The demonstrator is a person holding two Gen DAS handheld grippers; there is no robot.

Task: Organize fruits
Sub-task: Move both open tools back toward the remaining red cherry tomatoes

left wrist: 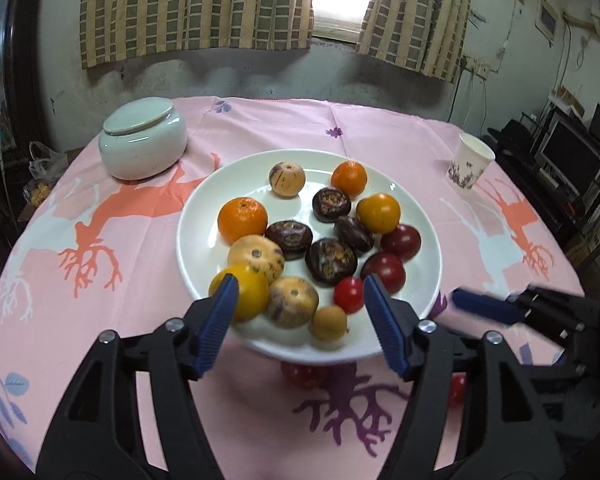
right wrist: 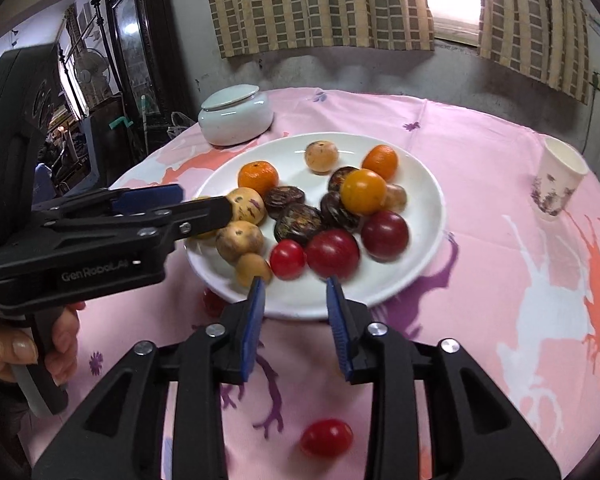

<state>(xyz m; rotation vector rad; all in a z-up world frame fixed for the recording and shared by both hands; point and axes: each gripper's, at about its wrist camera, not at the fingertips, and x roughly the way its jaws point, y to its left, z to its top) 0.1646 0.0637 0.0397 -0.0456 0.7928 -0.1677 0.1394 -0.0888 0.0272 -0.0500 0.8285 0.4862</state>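
A white plate (left wrist: 204, 208) (right wrist: 416, 264) holds several fruits: oranges, yellow and dark red tomatoes, dark round fruits, speckled tan fruits. My left gripper (left wrist: 298, 292) is open and empty above the plate's near rim, by a small tan fruit (left wrist: 329, 322). It also shows in the right wrist view (right wrist: 204, 200) at the plate's left edge. My right gripper (right wrist: 294, 286) is open and empty over the near rim, before a dark red tomato (right wrist: 332, 254). A red tomato (right wrist: 326, 438) lies on the cloth below it. Another red one (left wrist: 304, 374) lies partly under the plate's near rim.
A pale lidded ceramic jar (left wrist: 142, 138) (right wrist: 236, 114) stands at the back left of the pink tablecloth. A paper cup (left wrist: 470, 160) (right wrist: 558, 178) stands at the right. A dark cabinet is at the left, shelves with electronics at the right.
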